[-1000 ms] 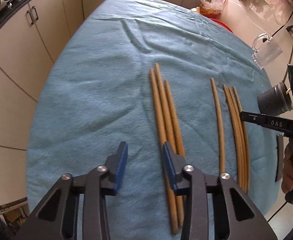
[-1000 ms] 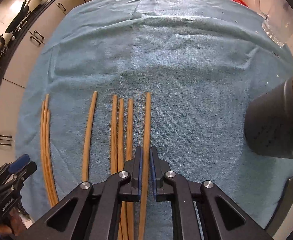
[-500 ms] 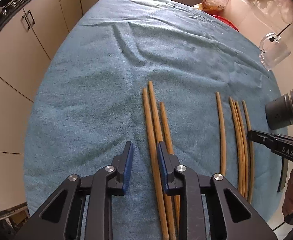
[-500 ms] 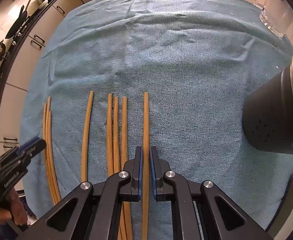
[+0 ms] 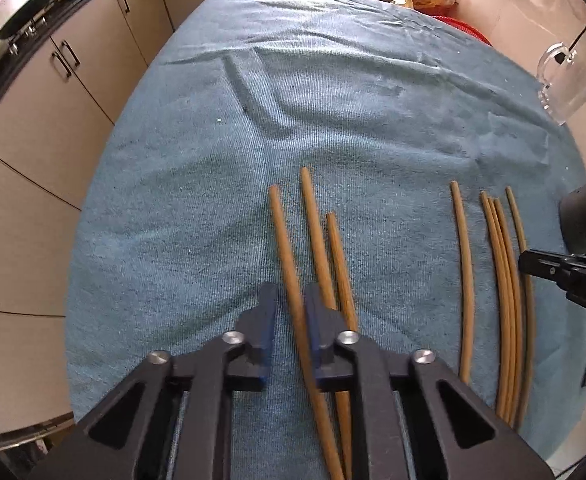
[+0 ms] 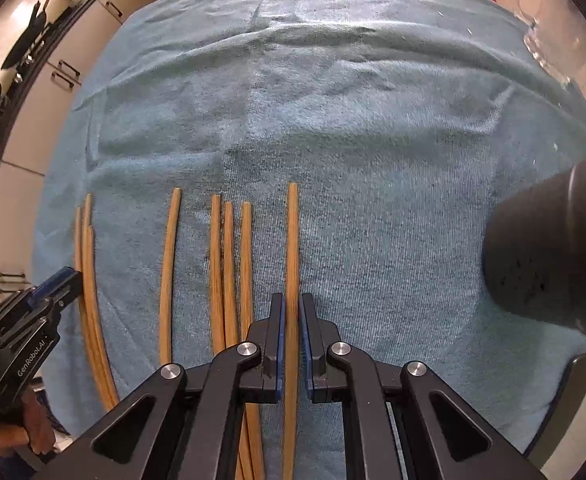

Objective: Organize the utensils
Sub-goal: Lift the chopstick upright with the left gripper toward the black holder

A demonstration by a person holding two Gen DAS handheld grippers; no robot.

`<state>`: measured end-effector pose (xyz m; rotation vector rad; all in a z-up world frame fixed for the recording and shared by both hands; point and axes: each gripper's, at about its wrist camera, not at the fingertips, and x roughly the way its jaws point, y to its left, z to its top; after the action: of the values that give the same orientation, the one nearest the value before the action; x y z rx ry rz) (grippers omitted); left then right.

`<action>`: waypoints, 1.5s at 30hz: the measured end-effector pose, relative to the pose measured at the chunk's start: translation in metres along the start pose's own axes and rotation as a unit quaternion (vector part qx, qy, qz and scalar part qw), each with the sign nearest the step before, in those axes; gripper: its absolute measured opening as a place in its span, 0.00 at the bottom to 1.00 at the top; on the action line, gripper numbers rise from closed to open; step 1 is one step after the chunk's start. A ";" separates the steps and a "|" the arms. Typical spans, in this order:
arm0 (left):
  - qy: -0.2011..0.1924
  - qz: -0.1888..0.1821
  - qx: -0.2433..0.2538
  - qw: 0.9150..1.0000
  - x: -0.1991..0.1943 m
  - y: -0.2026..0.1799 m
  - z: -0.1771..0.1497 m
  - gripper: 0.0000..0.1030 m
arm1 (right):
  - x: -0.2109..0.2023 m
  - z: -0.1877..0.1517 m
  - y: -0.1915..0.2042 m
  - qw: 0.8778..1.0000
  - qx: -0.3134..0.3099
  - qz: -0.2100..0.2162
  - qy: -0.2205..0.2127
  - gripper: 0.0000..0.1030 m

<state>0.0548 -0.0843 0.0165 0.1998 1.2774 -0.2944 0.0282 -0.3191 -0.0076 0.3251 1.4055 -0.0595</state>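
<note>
One chopstick [image 6: 291, 248] lies on the blue towel [image 6: 353, 128] over the worktop, running between the right gripper [image 6: 291, 312] jaws, which are narrow and close against its sides. The left gripper [image 5: 289, 300] jaws, also narrow, straddle the leftmost chopstick [image 5: 287, 256] of three.

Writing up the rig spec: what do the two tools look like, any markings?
Both are black angular linkages with silver pivot screws and blue finger pads. The left tool shows "GenRobot.AI" in white on its side in the right wrist view; the right tool shows "DAS" in the left wrist view.
</note>
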 end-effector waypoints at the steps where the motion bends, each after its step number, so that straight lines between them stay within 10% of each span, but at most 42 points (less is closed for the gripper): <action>1: -0.003 -0.001 -0.004 1.000 0.000 0.000 0.000 0.06 | 0.001 0.002 0.003 1.000 -0.005 -0.005 -0.002 0.07; 13: -0.086 -0.078 -0.061 0.991 -0.054 0.031 -0.018 0.06 | -0.045 -0.014 0.001 0.995 -0.007 0.033 -0.094 0.06; 27: -0.209 -0.082 -0.036 0.974 -0.151 0.027 -0.054 0.06 | -0.142 -0.104 0.011 0.965 -0.019 0.047 -0.259 0.06; 45: -0.256 -0.097 0.001 0.962 -0.193 0.016 -0.055 0.06 | -0.188 -0.138 0.005 0.945 0.023 0.041 -0.325 0.06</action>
<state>-0.0402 -0.0317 0.1861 -0.0058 0.7822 -0.4812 -0.1345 -0.3067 0.1591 0.3606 0.7353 -0.1194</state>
